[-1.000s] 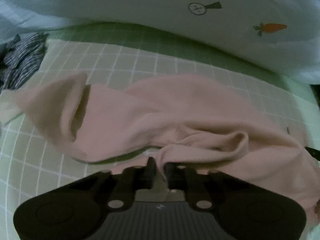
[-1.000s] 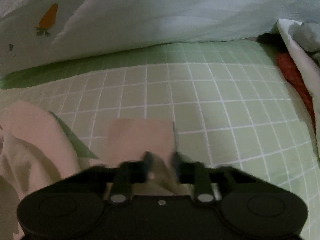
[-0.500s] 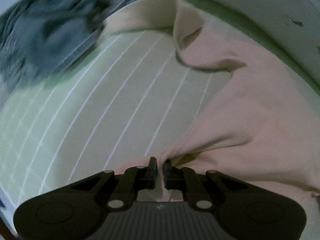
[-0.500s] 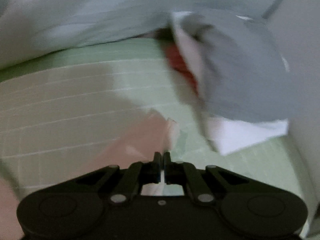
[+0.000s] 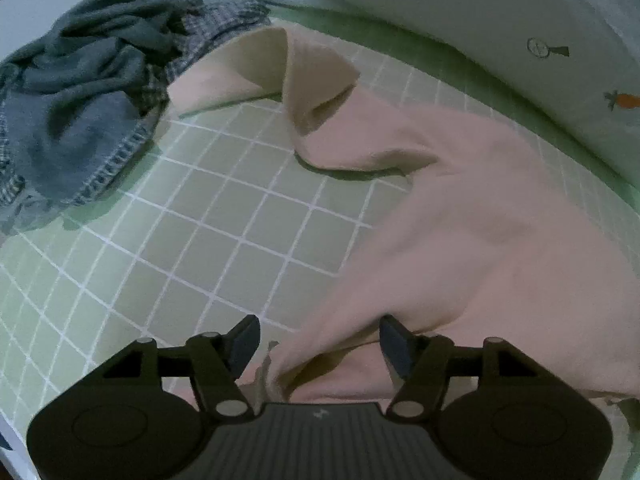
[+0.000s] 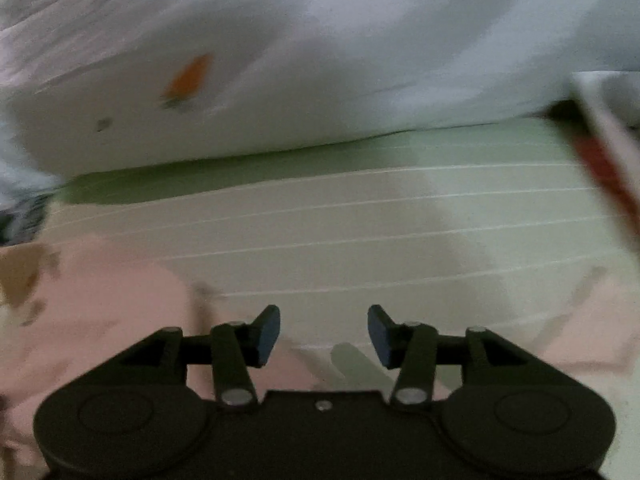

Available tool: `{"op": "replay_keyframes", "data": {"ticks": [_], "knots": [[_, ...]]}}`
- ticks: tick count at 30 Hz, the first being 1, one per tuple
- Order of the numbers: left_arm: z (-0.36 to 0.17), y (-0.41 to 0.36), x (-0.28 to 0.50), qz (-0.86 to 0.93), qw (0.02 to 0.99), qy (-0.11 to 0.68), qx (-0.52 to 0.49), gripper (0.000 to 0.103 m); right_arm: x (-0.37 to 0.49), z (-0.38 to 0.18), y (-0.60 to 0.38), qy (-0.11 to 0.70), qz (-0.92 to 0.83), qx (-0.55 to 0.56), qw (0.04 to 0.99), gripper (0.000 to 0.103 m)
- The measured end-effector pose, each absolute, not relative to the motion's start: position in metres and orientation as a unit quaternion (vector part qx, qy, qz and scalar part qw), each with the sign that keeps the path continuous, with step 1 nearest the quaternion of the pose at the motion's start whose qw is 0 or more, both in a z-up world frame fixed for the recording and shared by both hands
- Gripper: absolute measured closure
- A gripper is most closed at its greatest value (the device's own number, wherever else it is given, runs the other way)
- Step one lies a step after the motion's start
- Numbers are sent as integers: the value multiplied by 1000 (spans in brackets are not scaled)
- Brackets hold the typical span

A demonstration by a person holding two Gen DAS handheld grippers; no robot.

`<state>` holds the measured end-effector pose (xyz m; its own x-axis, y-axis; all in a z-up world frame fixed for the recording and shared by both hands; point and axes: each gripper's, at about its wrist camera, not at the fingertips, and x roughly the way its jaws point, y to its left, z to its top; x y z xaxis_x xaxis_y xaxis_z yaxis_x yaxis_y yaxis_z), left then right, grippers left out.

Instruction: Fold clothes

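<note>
Left wrist view: left gripper (image 5: 319,342) jaws just opened, spread, a fold of the pink garment (image 5: 480,232) loose between them on the green grid sheet (image 5: 224,240); dark clothes pile (image 5: 80,92) far left.
Right wrist view: blurred; right gripper (image 6: 323,334) jaws just opened, spread over bare sheet; pink cloth at both sides; carrot-print bedding (image 6: 280,60) behind.

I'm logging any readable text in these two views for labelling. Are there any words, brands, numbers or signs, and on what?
No readable words or numbers in either view.
Left gripper: a small pale mark on its ribbed body, too small to read.
White bedding: printed pictures only, a carrot and a small round outline drawing, no lettering.
Right wrist view: blurred, no text.
</note>
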<state>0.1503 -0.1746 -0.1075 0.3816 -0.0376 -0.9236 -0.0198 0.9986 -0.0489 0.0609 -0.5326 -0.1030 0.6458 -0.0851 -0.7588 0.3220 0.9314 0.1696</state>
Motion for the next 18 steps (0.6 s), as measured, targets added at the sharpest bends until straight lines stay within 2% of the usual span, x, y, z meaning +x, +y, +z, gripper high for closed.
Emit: {"op": "replay_keyframes", "data": {"ticks": [5, 7, 8, 9, 12, 14, 16, 18], "knots": [[-118, -175, 152, -6, 822, 569, -36, 34, 95, -120, -502, 440, -57, 131, 887, 53], [-123, -174, 152, -7, 818, 573, -38, 34, 105, -126, -501, 458, -47, 116, 880, 58], [-125, -173, 153, -7, 817, 576, -40, 34, 109, -126, -504, 466, -33, 118, 877, 72], [-127, -172, 153, -6, 815, 578, -42, 34, 113, -126, -508, 473, -18, 121, 873, 95], [-132, -170, 154, -2, 810, 584, -50, 33, 123, -111, -516, 449, -14, 92, 889, 98], [-134, -170, 155, -2, 809, 585, -54, 33, 126, -87, -525, 399, -43, 69, 913, 98], [-135, -171, 156, -7, 809, 584, -59, 32, 127, -65, -541, 342, -75, 92, 932, 99], [-133, -174, 156, -19, 812, 579, -63, 27, 130, -51, -552, 297, -113, 98, 943, 98]]}}
